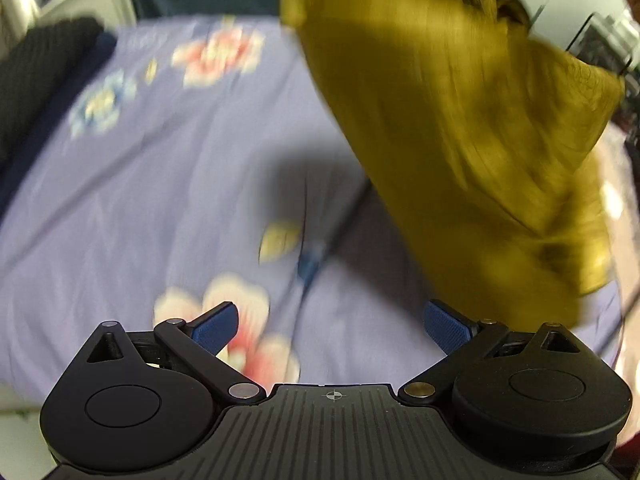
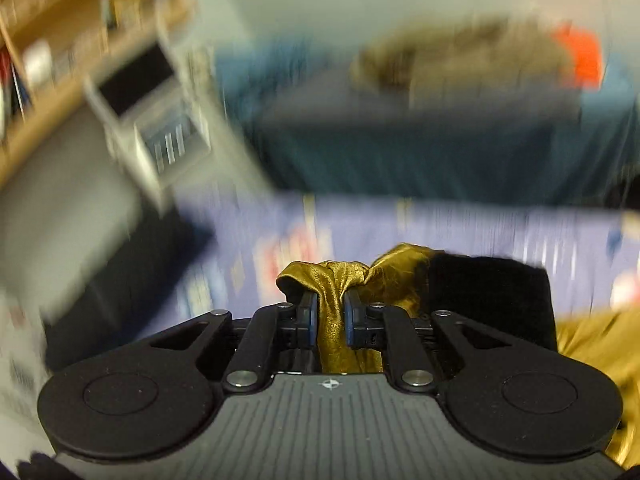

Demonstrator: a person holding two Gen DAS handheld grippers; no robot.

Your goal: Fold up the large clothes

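overhead, right gripper (image 2: 331,316) pinches mustard garment (image 1: 460,140), hanging lengthwise down.

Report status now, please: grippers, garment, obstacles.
Left gripper open, empty. Right gripper shut on garment, hanging above bed. Nothing in the way.

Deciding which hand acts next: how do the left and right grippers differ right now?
The left gripper has its jaws spread wide and holds nothing; the right gripper is shut on a bunched fold of the mustard-yellow garment. The left hangs over the lilac floral bedsheet, beside the hanging garment; the right faces blurred room furniture. Both share black bodies and blue pads.
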